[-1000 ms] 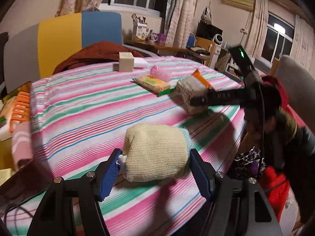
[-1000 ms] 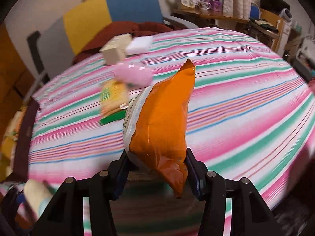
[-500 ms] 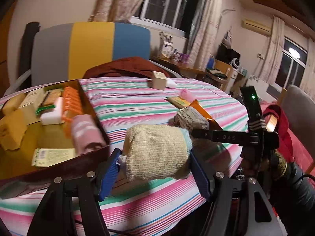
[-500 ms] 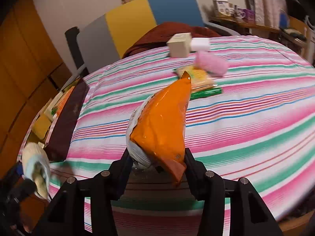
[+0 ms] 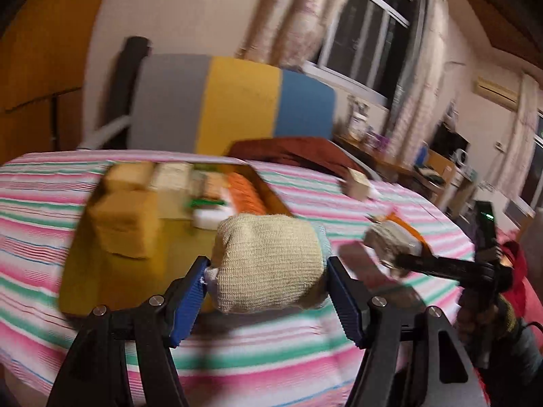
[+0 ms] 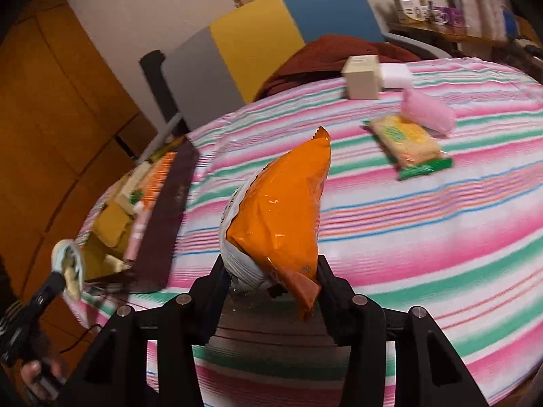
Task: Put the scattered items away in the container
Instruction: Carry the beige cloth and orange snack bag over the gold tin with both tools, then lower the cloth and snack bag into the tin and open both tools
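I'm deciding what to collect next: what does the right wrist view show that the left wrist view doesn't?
Only the right wrist view shows the green-edged snack packet, the pink roll and the white block loose on the striped tablecloth. Only the left wrist view shows the windows and the container's yellow floor. Both show the container, the beige box, the left gripper shut on the knitted bundle, and the right gripper shut on the orange snack bag.
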`<state>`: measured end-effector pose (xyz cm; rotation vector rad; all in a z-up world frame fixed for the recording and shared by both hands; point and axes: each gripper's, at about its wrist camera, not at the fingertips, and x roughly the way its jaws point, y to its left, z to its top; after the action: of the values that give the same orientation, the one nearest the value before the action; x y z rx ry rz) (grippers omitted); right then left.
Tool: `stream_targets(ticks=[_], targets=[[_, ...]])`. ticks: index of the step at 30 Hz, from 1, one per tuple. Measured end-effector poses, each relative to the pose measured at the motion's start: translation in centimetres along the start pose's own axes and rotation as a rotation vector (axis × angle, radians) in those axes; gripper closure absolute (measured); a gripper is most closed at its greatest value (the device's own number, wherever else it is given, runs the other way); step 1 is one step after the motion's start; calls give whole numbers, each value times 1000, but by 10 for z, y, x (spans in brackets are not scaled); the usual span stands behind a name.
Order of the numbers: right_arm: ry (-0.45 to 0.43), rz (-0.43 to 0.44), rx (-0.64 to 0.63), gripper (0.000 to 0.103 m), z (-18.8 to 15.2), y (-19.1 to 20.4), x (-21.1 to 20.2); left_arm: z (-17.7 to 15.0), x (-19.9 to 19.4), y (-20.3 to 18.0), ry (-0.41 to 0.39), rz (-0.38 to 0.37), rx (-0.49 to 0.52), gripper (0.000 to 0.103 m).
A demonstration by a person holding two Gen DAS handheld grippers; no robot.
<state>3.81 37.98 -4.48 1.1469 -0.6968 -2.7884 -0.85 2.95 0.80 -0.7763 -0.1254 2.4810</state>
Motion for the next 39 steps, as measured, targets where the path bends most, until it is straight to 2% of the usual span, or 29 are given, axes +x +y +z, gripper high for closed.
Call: stream_targets(ticks=[4, 8, 14, 20, 25, 30, 34, 39], targets=[[-5, 71, -65, 54, 7, 39, 4, 6, -3, 34, -14, 99, -23, 33], [-13, 160, -152, 54, 15, 91, 10, 5, 7, 62, 19, 167, -38, 33], [20, 250, -263, 54, 20, 166, 45, -5, 17, 86, 54, 199, -65, 33], [80, 272, -298, 54, 16, 203, 89, -10, 30, 93, 92, 212, -72, 33], [132, 247, -333, 54, 7, 225, 120, -15, 31, 92, 85, 229, -61, 33], [174, 227, -334, 54, 4, 229, 144, -14, 32, 90, 88, 250, -47, 32], [217, 225, -326, 53, -2, 225, 154, -13, 33, 88, 86, 261, -62, 30], [225, 243, -309, 50, 0, 222, 154, -12, 26, 87, 66, 275, -86, 29]])
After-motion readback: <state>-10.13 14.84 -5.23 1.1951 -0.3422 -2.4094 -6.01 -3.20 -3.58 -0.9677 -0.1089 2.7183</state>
